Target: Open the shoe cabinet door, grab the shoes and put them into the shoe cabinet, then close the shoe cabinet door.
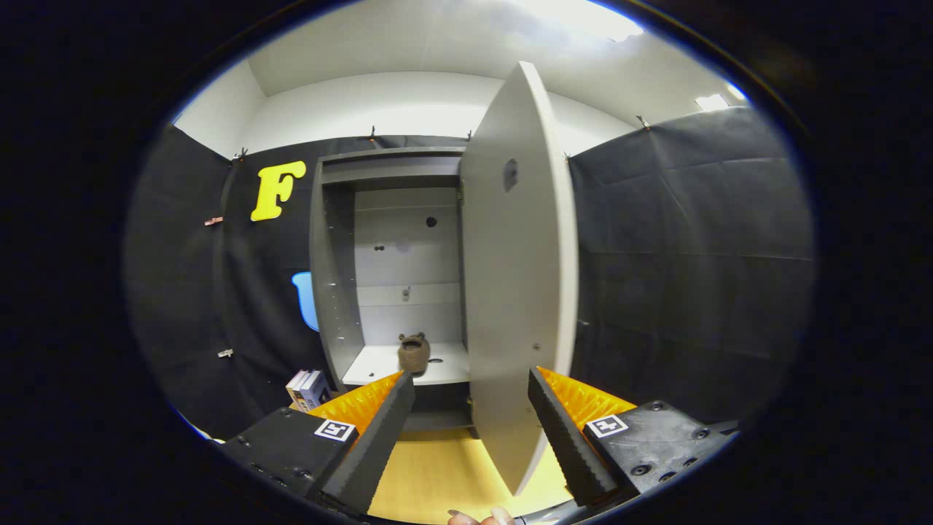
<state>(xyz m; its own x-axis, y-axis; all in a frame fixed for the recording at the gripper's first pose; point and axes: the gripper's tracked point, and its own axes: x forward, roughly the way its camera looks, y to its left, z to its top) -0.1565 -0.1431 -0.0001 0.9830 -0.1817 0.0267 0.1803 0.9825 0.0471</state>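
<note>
Fingertips of a person (pixel 481 518) show nearest of all, just below the bottom corner of the cabinet door (pixel 514 292). Next comes the hand-held gripper (pixel 472 390), its two ridged fingers spread wide with nothing clamped between them. Each finger carries a small square black-and-white marker tag on its base; the pattern is a code, not readable writing. The lower part of the door stands in the gap between the fingers, closer to the right finger, and I cannot tell whether that finger touches it.

The door is swung open toward the camera, edge-on, with a small dark round spot high on its face. A pale wooden floor (pixel 437 467) lies under the door's lower corner. Left of the door, the shoe cabinet (pixel 350 262) stands open, a grey carcass with rows of shelf-pin holes down its left inner wall and a few dark holes in its back panel. No brand or lettering can be made out on the cabinet or door.

Inside, on the white bottom shelf (pixel 372 368) left of the door, sits a brown fuzzy shoe (pixel 413 351), upright, just beyond the tip of the left finger. Left of the cabinet's foot, on the floor, a few books (pixel 308 386) stand together; their spines are too small to read.
</note>
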